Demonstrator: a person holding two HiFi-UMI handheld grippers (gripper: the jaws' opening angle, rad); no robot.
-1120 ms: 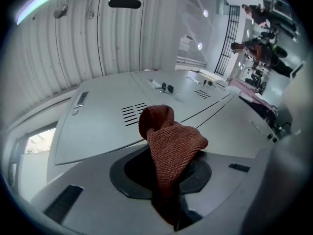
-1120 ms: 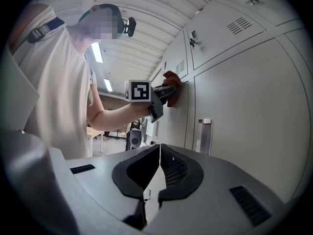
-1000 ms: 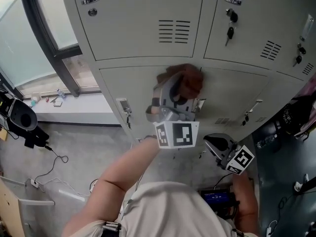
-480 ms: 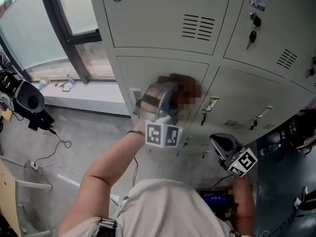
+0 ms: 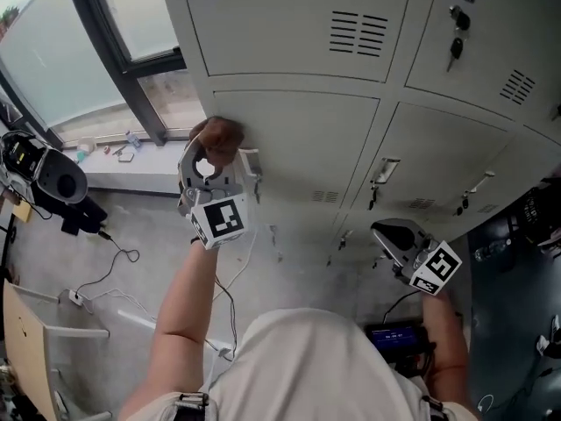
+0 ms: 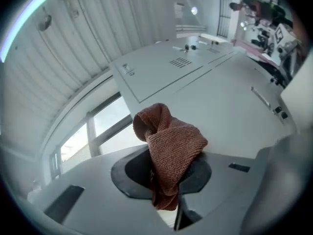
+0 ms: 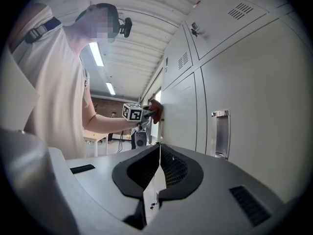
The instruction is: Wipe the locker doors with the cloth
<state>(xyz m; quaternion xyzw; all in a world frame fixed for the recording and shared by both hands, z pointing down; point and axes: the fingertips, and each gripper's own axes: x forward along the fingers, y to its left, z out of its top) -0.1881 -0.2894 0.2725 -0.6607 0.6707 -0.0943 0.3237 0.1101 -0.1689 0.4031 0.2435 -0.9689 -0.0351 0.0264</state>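
A rust-brown cloth [image 5: 218,137] is bunched in my left gripper [image 5: 215,147], which is shut on it and presses it against the left edge of a lower grey locker door [image 5: 298,147], beside the door's handle [image 5: 250,163]. The left gripper view has the cloth [image 6: 170,151] sticking out between the jaws, the locker door [image 6: 220,102] just behind it. My right gripper [image 5: 386,233] hangs low to the right, away from the lockers, shut with nothing in it. From the right gripper view, the left gripper [image 7: 146,112] and cloth [image 7: 156,109] touch the locker face.
Grey lockers [image 5: 289,24] fill the wall, some with keys [image 5: 456,49] hanging in their locks. A dark-framed window [image 5: 114,42] stands left of them. Cables [image 5: 105,270] and black equipment [image 5: 53,182] lie on the floor at left. A dark device [image 5: 399,336] sits by my right arm.
My left gripper has swept the cloth leftward across the lower locker door, from near its middle to its left edge. The right gripper has hardly moved.
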